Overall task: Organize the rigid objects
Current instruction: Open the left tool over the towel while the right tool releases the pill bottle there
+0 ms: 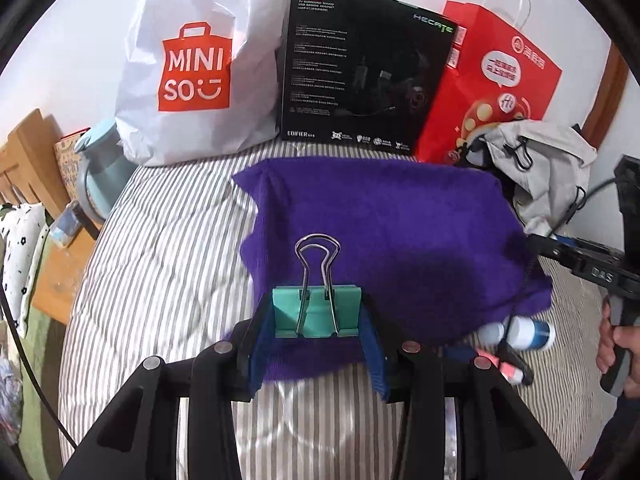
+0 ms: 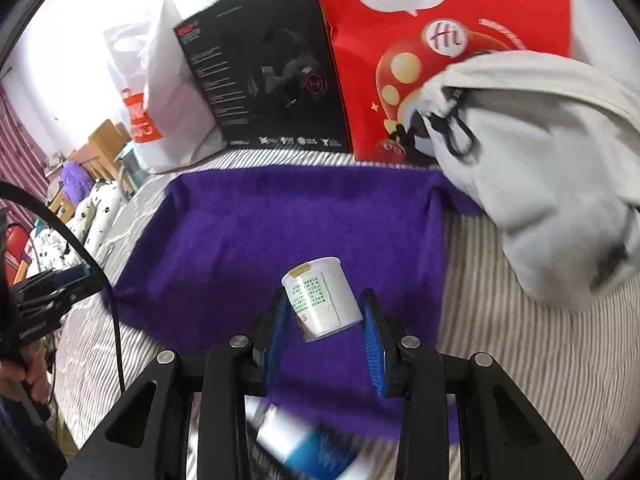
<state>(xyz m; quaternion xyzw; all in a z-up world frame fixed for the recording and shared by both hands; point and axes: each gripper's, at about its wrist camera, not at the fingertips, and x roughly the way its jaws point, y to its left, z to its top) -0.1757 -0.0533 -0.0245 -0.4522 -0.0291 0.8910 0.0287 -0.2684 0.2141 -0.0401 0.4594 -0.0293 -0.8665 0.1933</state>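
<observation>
My left gripper (image 1: 317, 316) is shut on a teal binder clip (image 1: 316, 312), its wire handles pointing away, held over the near edge of a purple cloth (image 1: 392, 232) spread on a striped bed. My right gripper (image 2: 324, 312) is shut on a small white bottle (image 2: 322, 300) with a green printed label, tilted, above the same purple cloth (image 2: 280, 232). A white and blue bottle (image 1: 528, 332) and a pink and black item (image 1: 514, 368) lie at the cloth's right edge in the left wrist view. The white and blue bottle (image 2: 308, 444) appears blurred beneath my right gripper.
A white Miniso bag (image 1: 188, 68), a black headset box (image 1: 360, 68) and a red paper bag (image 1: 492, 76) stand along the wall. Grey clothing (image 2: 552, 168) is heaped at the right. A wooden bedside stand (image 1: 48, 184) with a blue kettle (image 1: 96, 172) sits left. A hand (image 1: 620, 344) holds the other gripper.
</observation>
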